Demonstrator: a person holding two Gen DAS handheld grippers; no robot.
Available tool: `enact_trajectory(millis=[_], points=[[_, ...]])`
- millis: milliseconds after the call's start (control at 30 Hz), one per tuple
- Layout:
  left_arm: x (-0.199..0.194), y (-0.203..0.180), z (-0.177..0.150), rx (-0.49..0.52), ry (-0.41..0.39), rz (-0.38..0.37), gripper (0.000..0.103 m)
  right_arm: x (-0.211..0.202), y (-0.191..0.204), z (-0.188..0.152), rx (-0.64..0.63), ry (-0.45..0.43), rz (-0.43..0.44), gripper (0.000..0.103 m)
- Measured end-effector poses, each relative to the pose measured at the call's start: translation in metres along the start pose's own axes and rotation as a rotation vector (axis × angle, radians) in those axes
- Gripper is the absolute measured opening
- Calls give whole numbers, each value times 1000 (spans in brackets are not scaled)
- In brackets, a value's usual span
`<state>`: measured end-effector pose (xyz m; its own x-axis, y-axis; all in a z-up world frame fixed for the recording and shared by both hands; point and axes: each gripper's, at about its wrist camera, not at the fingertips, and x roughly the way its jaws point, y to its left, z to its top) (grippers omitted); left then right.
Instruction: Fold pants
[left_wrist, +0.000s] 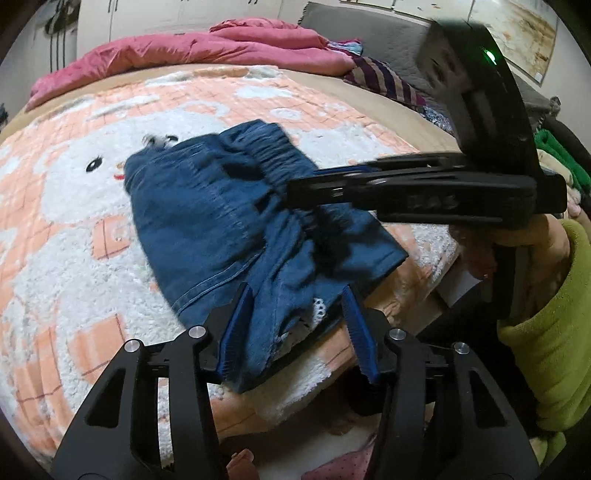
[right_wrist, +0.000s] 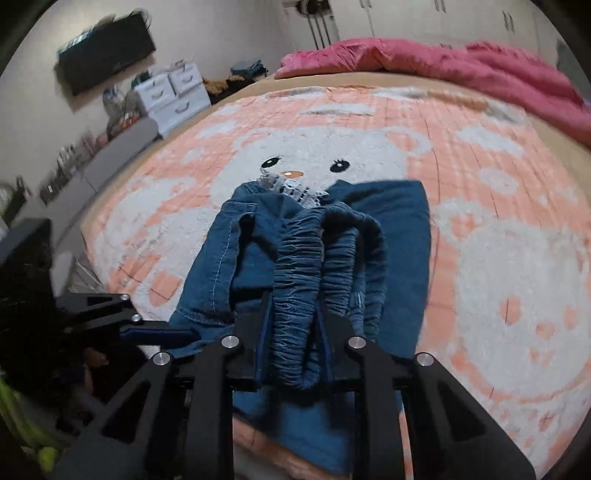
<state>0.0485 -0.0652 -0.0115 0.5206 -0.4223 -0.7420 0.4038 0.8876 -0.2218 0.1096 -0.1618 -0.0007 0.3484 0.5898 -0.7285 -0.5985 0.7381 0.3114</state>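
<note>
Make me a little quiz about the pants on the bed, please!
1. True or false: the pants are red.
2. What does the right gripper pinch? A) waistband B) pink blanket C) drawer
3. Fill in: the face on the bedspread has two black ____.

Key:
1. False, they are blue.
2. A, the waistband.
3. Eyes.

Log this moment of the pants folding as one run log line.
task: fold pants | right gripper: shut on elastic waistband | left gripper: astride denim pants edge, grip unclear | surface: pink blanket
</note>
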Motion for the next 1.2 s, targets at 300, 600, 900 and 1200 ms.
enact_trajectory(millis=[300, 600, 900, 1200], points=[[1, 8, -6, 15, 46, 32, 40, 14, 0, -2, 98, 11, 114, 38], [-12, 13, -13, 10, 34, 41, 31, 12, -6, 3, 167, 4, 143, 47], [-49, 12, 4, 19, -81, 50, 37, -28, -1, 28, 114, -155, 84, 58], [12, 1, -3, 5, 48, -24, 23, 14, 20, 81, 12, -47, 57, 58]])
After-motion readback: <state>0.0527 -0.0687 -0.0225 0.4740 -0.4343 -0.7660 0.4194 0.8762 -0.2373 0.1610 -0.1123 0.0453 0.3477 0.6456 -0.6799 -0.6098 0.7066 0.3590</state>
